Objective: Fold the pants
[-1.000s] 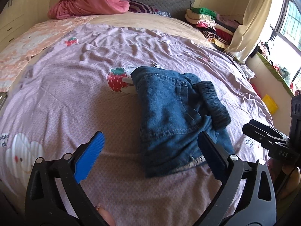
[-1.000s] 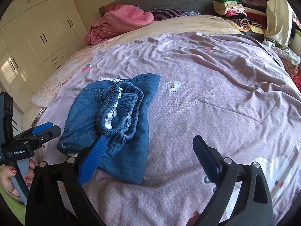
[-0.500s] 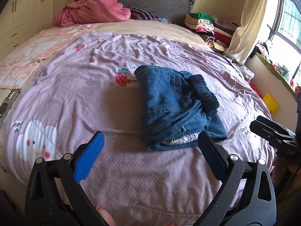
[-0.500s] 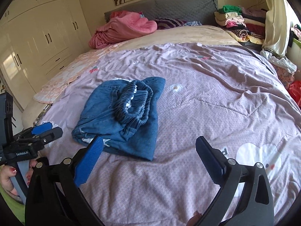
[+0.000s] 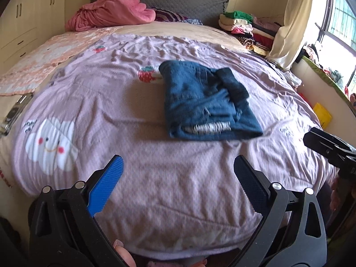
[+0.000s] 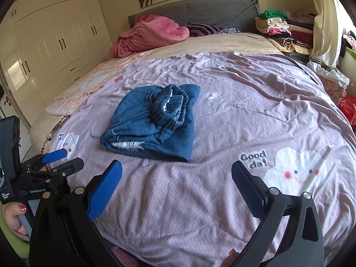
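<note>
While the pants (image 5: 207,102) are lying folded into a compact bundle on the bed (image 5: 155,178), toward the middle of the lilac cover, nothing is being held by either tool. The bundle's long axis is running away from the foot of the bed toward the headboard (image 6: 200,11), with the frayed denim hems facing the tools and the ribbed waistband (image 6: 170,109) resting doubled on top.

From the left tool (image 5: 178,178) the pants are being seen ahead and slightly to the right; from the right tool (image 6: 176,178) they are being seen ahead and to the left. The bundle is thus lying between the two tools, well apart from both, and neither is judged to be clearly nearer. Both tools are being held wide open over the near edge of the bed, with only bare cover between the pads.

The folding is judged to be practically complete, though the waistband is sitting loosely rather than flat.

Nothing is standing between the tools and the pants. A strawberry print (image 5: 146,75) is showing just beside the far left corner of the bundle, a pink blanket (image 5: 111,11) is being kept near the headboard, and a stack of clothes (image 5: 240,26) is lying at the far right, all well clear.
</note>
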Tool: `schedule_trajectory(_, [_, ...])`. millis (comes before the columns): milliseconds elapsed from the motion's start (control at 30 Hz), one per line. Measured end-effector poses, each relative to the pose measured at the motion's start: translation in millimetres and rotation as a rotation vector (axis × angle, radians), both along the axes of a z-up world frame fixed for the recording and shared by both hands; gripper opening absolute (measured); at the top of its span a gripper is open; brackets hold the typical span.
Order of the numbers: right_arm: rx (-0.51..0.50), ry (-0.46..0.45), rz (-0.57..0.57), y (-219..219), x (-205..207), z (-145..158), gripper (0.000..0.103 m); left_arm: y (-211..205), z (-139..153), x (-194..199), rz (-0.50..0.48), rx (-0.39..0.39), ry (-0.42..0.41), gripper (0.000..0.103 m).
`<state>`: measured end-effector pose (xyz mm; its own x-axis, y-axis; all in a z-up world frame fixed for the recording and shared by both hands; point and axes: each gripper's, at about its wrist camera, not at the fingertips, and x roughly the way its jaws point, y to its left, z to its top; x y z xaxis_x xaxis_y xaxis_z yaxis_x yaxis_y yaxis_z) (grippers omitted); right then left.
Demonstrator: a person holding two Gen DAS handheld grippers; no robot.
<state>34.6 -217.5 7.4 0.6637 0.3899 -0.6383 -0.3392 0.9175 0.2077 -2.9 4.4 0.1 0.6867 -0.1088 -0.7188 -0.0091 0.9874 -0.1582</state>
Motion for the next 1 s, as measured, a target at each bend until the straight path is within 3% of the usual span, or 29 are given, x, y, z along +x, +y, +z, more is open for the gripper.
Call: schedule_trajectory(1000, [-0.061, 0.012, -0.018, 5, -33, -24, 0.098, -6, -13, -24, 0.012, 0.014, 0.033, 0.093])
